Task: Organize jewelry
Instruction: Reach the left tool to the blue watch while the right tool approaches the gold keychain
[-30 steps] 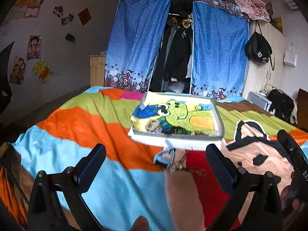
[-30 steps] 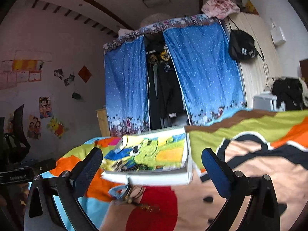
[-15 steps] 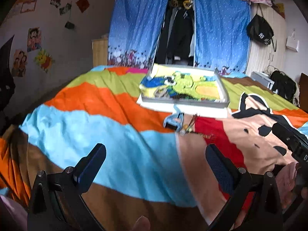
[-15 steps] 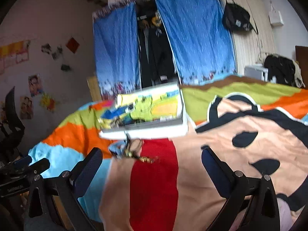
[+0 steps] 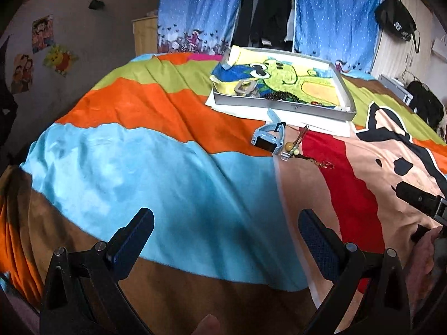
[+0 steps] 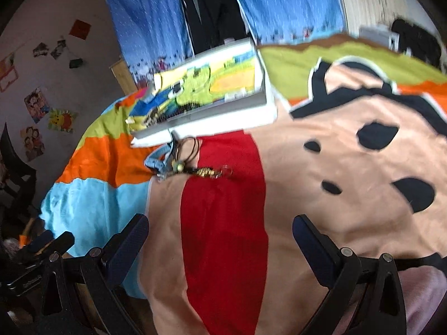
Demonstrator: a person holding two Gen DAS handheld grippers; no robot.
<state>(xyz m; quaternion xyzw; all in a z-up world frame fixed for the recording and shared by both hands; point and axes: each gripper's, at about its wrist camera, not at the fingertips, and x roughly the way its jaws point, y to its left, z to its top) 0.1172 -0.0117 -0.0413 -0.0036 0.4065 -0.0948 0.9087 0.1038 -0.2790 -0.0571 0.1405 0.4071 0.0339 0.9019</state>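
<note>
Both grippers have pulled back toward the near edge of the bed and tilted down. Left gripper (image 5: 226, 240) now sits over the light-blue and brown bands of the bedspread (image 5: 156, 173), well short of the blue watch (image 5: 268, 139) and bead charm (image 5: 293, 148), which earlier lay just ahead of its fingers. Right gripper (image 6: 220, 240) likewise backed off; the white tray (image 6: 223, 109) appears farther away, view blurred.

On the bed (image 5: 173, 173) ahead of me sits a tray (image 5: 282, 104). A watch (image 5: 268, 138) lies just before it. A beaded chain (image 5: 307, 156) lies right of the watch.
</note>
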